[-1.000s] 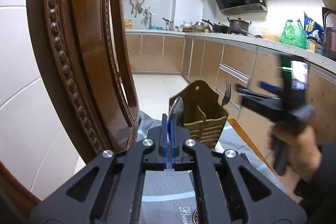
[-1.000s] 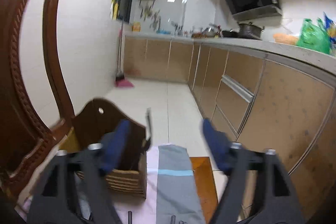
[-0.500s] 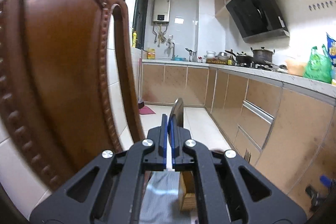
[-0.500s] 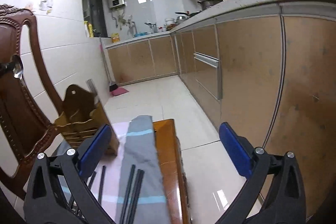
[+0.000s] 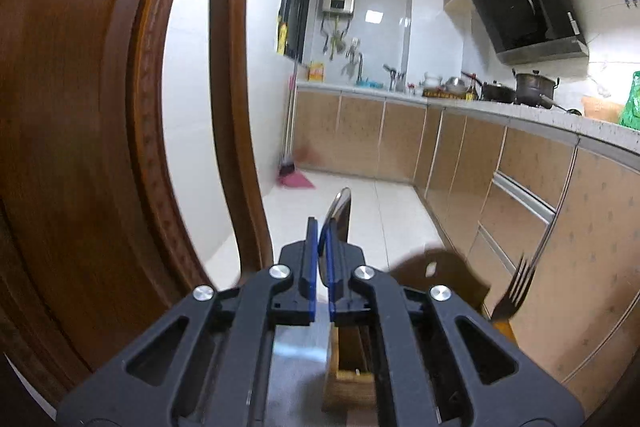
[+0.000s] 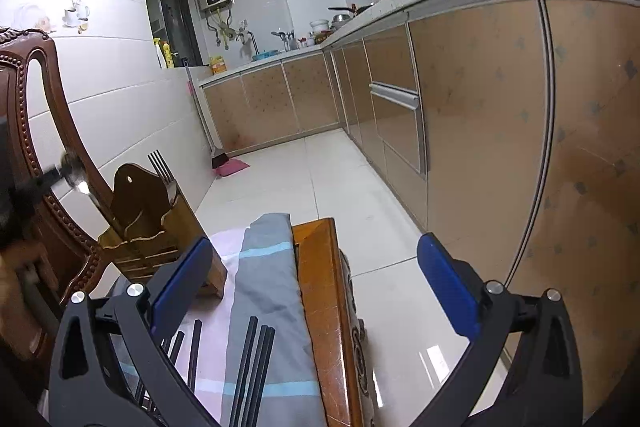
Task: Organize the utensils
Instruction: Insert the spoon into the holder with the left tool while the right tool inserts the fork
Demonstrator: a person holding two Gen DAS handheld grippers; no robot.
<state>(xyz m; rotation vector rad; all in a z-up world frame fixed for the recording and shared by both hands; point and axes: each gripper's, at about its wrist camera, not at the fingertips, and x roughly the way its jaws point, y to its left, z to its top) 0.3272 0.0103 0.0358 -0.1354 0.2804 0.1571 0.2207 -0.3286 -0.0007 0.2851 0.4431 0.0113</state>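
My left gripper [image 5: 322, 281] has its jaws clamped on a spoon [image 5: 340, 215], held above the wooden holder [image 6: 156, 223] near the table's far left corner, where a fork [image 6: 162, 167] already stands. My right gripper [image 6: 316, 291] has just been opening; nothing lies between its jaws, which hang over the chopsticks [image 6: 252, 367] on the cloth [image 6: 264, 267]. The thin spoon could twist in my grip and miss its slot.

The chair back [image 6: 36, 155] walls off the left, close beside the wooden holder [image 6: 152, 227]. Right of the holder the cloth [image 6: 264, 267] lies open; black chopsticks [image 6: 252, 367] cross its near end.
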